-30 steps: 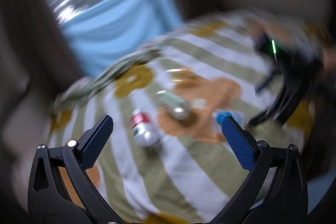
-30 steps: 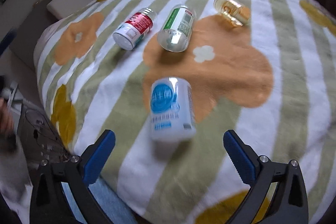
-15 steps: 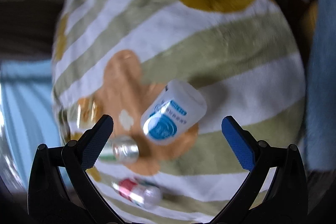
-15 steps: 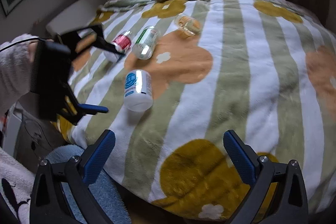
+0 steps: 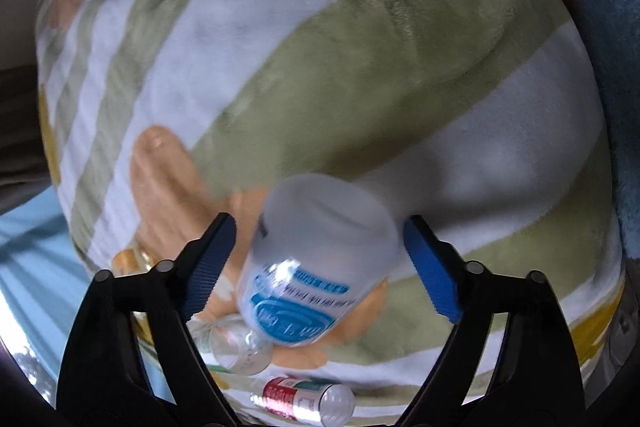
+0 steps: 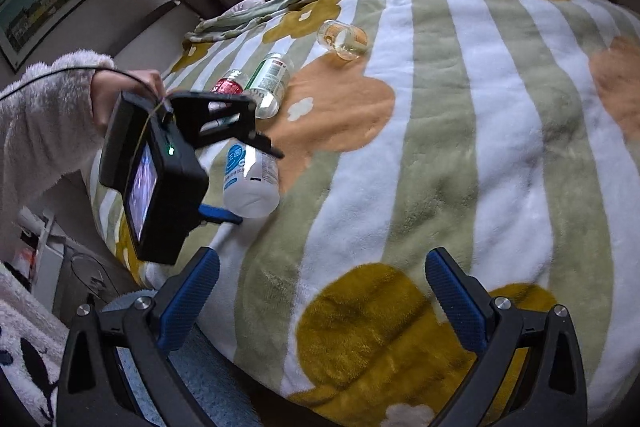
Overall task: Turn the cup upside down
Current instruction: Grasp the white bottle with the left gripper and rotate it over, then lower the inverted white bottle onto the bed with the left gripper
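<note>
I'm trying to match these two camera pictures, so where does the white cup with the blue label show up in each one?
Left wrist: white cup low centre, between the open left gripper fingers.
Right wrist: same cup left of centre, beside the left gripper.
Shared landmark: green-label jar lying nearby.

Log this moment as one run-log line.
left hand-held gripper: open, straddling blue-label cup | cup: lying on striped blanket, ungrasped | right hand-held gripper: open, empty
</note>
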A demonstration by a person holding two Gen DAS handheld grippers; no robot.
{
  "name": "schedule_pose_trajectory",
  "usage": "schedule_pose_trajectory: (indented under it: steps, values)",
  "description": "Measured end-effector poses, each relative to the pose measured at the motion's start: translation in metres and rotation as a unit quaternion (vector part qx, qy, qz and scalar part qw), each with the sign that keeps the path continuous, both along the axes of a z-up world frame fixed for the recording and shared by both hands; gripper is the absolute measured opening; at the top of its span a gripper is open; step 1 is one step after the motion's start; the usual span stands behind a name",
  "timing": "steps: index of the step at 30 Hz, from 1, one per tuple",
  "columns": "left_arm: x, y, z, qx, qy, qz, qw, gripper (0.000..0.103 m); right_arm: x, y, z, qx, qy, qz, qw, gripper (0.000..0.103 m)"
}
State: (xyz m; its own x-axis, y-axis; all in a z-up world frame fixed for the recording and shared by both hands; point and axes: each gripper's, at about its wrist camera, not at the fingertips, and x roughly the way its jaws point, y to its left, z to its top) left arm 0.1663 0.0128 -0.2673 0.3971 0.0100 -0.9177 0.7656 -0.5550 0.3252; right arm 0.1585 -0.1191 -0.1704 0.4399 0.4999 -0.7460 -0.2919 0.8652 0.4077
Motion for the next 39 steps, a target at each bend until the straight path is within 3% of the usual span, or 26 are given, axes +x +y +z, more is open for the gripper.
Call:
schedule_pose_trajectory:
  steps: [1,6,9,11,12,15,19,22,23,24,25,26,27,29,32,34,39]
  values:
    - [-0.001,0.000,-0.002,0.004,0.005,0.005,1.0000,0.066,0.000,-0.002,-0.003,0.007,0.002,-0.003,1.000,0.103]
    - [0.001,0.001,0.000,-0.011,0.008,0.030,0.9995,0.066,-0.002,-0.009,-0.008,0.041,0.008,-0.023,0.999,0.103]
    - [0.010,0.002,0.011,-0.035,0.022,0.080,0.9959,0.066,-0.004,-0.012,-0.005,0.052,0.006,-0.032,0.998,0.103]
    - [0.017,0.003,0.022,-0.064,0.045,0.132,0.9882,0.066,-0.006,-0.014,-0.001,0.058,0.001,-0.037,0.998,0.103]
    - [0.023,0.005,0.031,-0.090,0.067,0.173,0.9785,0.066,-0.008,-0.014,0.001,0.062,-0.002,-0.040,0.997,0.103]
    - [0.042,0.019,0.054,-0.182,0.128,0.281,0.9336,0.066,-0.012,-0.017,0.008,0.076,-0.014,-0.047,0.996,0.103]
    - [0.060,0.043,0.071,-0.315,0.167,0.392,0.8483,0.066,-0.018,-0.018,0.015,0.105,-0.023,-0.054,0.993,0.103]
    - [0.070,0.069,0.072,-0.424,0.183,0.477,0.7475,0.066,-0.020,-0.015,0.013,0.118,-0.022,-0.057,0.991,0.103]
    - [0.074,0.073,0.069,-0.447,0.190,0.495,0.7206,0.066,-0.019,-0.013,0.012,0.122,-0.020,-0.058,0.991,0.103]
    - [0.075,0.078,0.066,-0.475,0.193,0.514,0.6877,0.066,-0.020,-0.013,0.011,0.125,-0.019,-0.059,0.990,0.103]
    - [0.077,0.078,0.064,-0.488,0.192,0.521,0.6736,0.066,-0.019,-0.011,0.010,0.129,-0.016,-0.060,0.990,0.103]
    - [0.077,0.080,0.061,-0.508,0.189,0.533,0.6494,0.066,-0.018,-0.009,0.010,0.133,-0.014,-0.060,0.989,0.103]
    - [0.079,0.080,0.059,-0.520,0.193,0.540,0.6334,0.066,-0.018,-0.007,0.010,0.135,-0.013,-0.061,0.989,0.103]
    - [0.082,0.081,0.056,-0.541,0.198,0.550,0.6050,0.066,-0.018,-0.004,0.011,0.136,-0.013,-0.060,0.989,0.103]
    - [0.086,0.086,0.051,-0.559,0.201,0.562,0.5759,0.066,-0.018,0.000,0.014,0.136,-0.017,-0.060,0.989,0.103]
    - [0.084,0.089,0.047,-0.563,0.194,0.564,0.5720,0.066,-0.018,0.002,0.015,0.135,-0.019,-0.060,0.989,0.103]
    - [0.074,0.096,0.036,-0.552,0.184,0.567,0.5831,0.066,-0.016,0.006,0.013,0.134,-0.017,-0.060,0.989,0.103]
